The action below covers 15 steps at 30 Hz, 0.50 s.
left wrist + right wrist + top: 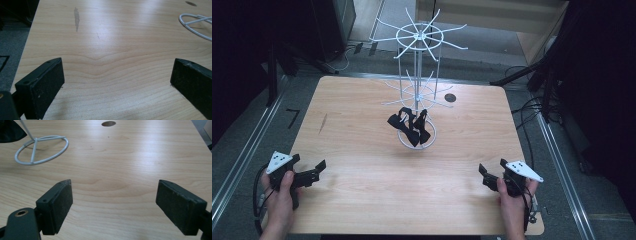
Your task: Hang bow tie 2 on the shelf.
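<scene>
High view shows a white wire rack (418,75) standing in the middle of the table (362,200). Black cloth pieces (409,125) hang low on it, just above its round base ring; they may be bow ties. They look soft, floppy and light, so a pinch on a loose hanging edge should lift one off. The rack looks thin and could tip. The left tool (309,172) and the right tool (492,175) sit near the person's edge, well apart from the rack, both with jaws spread wide and holding nothing. I see no words to read.
</scene>
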Available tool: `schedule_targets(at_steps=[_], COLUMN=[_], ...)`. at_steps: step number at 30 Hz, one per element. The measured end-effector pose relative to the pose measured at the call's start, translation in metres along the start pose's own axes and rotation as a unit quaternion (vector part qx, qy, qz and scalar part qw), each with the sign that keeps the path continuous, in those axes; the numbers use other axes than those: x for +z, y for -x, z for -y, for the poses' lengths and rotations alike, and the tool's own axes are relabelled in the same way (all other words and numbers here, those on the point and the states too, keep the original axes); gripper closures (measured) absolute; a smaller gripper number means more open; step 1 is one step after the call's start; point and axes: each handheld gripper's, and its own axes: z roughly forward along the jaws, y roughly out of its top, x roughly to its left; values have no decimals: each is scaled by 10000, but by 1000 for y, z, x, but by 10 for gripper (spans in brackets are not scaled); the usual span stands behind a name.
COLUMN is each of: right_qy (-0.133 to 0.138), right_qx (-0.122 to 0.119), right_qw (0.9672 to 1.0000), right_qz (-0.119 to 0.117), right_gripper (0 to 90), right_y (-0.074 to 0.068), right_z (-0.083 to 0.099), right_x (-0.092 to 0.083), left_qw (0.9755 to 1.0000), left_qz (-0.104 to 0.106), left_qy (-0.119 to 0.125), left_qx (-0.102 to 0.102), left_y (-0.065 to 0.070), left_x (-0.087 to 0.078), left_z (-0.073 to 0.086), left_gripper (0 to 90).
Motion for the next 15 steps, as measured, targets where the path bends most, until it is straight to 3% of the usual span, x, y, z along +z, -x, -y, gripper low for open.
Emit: schedule_targets(at_steps=[6, 15], right_qy=[-4, 21], right_qx=[134, 212], right_qw=[9998, 9995], right_qz=[130, 228], right_gripper=[146, 147], right_y=[18, 34], right_z=[8, 15], right_x=[-11, -24], left_qw=[10000, 10000], left_qz=[-1, -4], left_qy=[2, 6], left_qx=[-2, -8], left_y=[0, 0], left_x=[0, 0], left_z=[0, 0], left_gripper=[0, 0])
